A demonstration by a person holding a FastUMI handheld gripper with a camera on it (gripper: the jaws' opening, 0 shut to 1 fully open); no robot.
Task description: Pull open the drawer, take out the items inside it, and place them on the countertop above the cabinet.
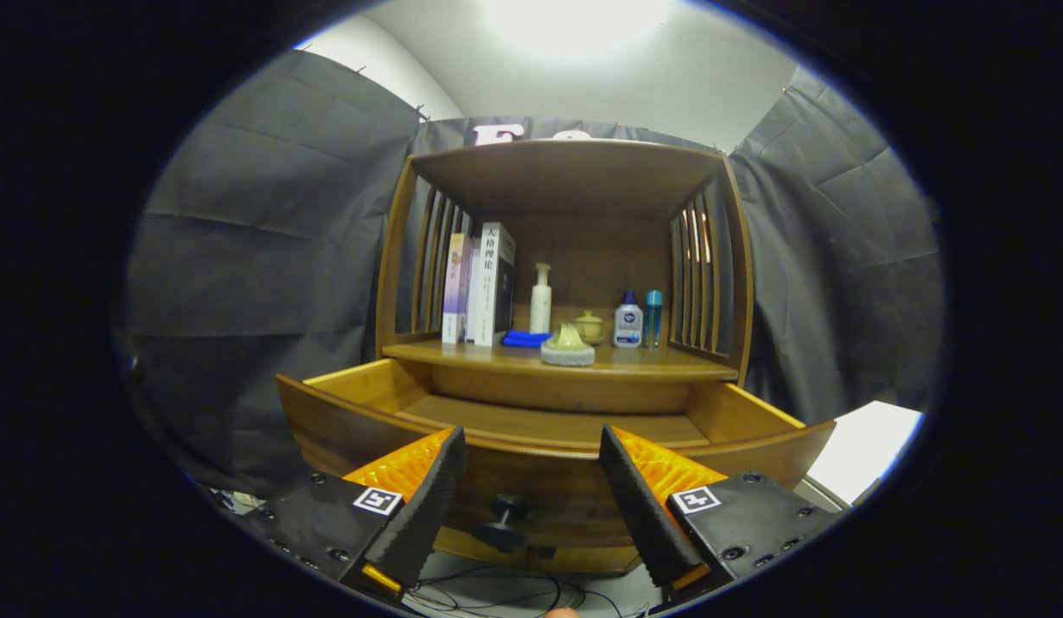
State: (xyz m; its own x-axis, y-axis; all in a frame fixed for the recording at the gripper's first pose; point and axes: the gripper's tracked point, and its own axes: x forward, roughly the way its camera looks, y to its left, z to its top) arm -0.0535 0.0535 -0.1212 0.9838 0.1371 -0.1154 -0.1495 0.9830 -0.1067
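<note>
Two books flank bottles beyond spread, empty claw.

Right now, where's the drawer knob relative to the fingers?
In the gripper view the drawer knob sits on the pulled-out drawer's front panel, low between the open gripper's two fingers and nearer the left one, untouched.

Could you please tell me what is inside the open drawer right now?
The drawer shows only bare wooden floor at its rear; the raised front panel hides the near part. The open gripper sits before it, its jaws apart above the knob.
</note>
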